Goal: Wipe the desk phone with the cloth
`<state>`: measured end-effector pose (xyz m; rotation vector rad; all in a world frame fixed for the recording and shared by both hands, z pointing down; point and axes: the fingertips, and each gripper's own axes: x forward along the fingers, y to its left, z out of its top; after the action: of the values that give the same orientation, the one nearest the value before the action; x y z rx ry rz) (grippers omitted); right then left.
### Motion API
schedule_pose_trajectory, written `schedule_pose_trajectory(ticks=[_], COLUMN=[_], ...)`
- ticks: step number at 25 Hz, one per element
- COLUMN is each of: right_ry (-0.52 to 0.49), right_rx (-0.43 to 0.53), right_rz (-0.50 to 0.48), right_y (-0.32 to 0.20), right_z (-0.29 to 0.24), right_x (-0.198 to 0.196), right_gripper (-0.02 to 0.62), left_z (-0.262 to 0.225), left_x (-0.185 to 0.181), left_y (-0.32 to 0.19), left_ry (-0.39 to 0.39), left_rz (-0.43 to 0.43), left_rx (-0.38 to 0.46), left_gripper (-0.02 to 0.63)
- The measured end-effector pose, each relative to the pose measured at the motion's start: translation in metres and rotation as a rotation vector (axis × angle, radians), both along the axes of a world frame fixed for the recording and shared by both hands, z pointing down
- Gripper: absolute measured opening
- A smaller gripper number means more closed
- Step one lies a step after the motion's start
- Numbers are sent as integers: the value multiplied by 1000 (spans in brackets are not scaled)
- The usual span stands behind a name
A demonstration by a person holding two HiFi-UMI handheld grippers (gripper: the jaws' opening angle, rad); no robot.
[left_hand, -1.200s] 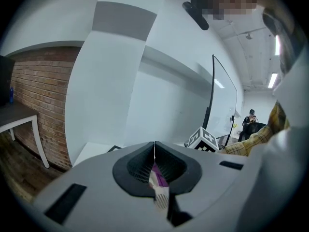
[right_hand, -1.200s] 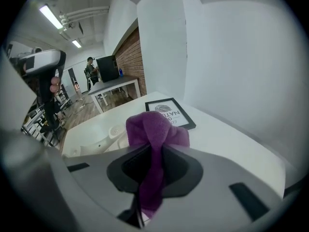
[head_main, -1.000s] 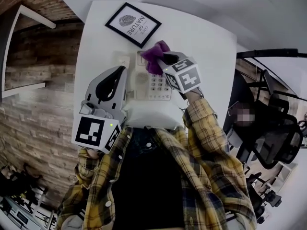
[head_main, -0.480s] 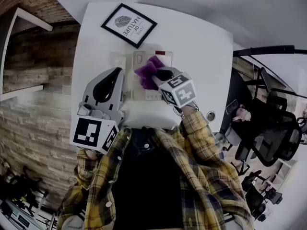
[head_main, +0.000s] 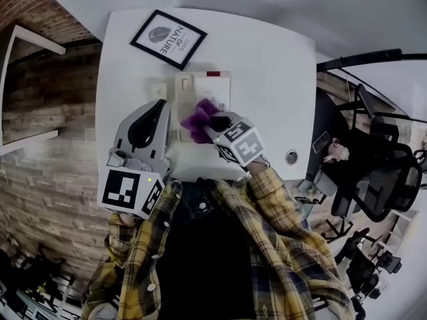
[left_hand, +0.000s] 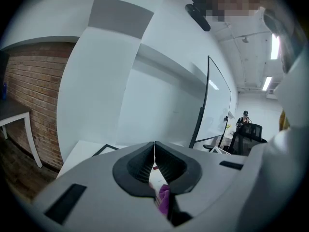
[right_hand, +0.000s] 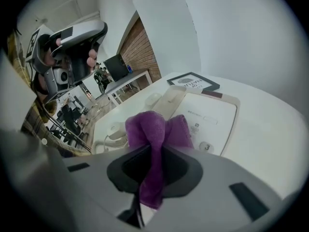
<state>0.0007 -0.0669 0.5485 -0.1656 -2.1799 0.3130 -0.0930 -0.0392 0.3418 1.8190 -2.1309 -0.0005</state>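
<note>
A cream desk phone [head_main: 208,92] lies on the white table [head_main: 273,79], with its handset [head_main: 183,92] on its left side. My right gripper [head_main: 212,123] is shut on a purple cloth [head_main: 197,119], which hangs bunched over the phone's near part. In the right gripper view the cloth [right_hand: 155,132] sits pinched between the jaws above the phone [right_hand: 207,112] and its keys. My left gripper [head_main: 148,127] hovers left of the phone, its jaws closed together with nothing between them; in the left gripper view [left_hand: 154,151] a bit of the cloth [left_hand: 164,199] shows below.
A framed print [head_main: 168,39] lies at the table's far left corner. A small round disc [head_main: 291,157] sits near the table's right front edge. Brick wall and a shelf stand to the left, office chairs [head_main: 383,179] to the right.
My right gripper has drawn the cloth toward me along the phone, from its far end down to the near part. The left gripper has stayed in place.
</note>
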Motion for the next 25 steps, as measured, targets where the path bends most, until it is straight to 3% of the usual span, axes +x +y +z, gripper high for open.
schedule_pose_trajectory(ticks=[15, 20, 25], right_ry=[65, 52, -23], right_rx=[-138, -132, -114], right_rz=[-7, -21, 14], right_y=[36, 38, 16], right_z=[15, 16, -20], right_x=[36, 39, 31], right_gripper=[61, 61, 61], left_z=[3, 2, 1], left_x=[8, 5, 2], left_y=[-11, -14, -15], left_ry=[5, 1, 1], left_rz=[46, 41, 33], left_rx=[-6, -4, -2], left_gripper=[15, 15, 15])
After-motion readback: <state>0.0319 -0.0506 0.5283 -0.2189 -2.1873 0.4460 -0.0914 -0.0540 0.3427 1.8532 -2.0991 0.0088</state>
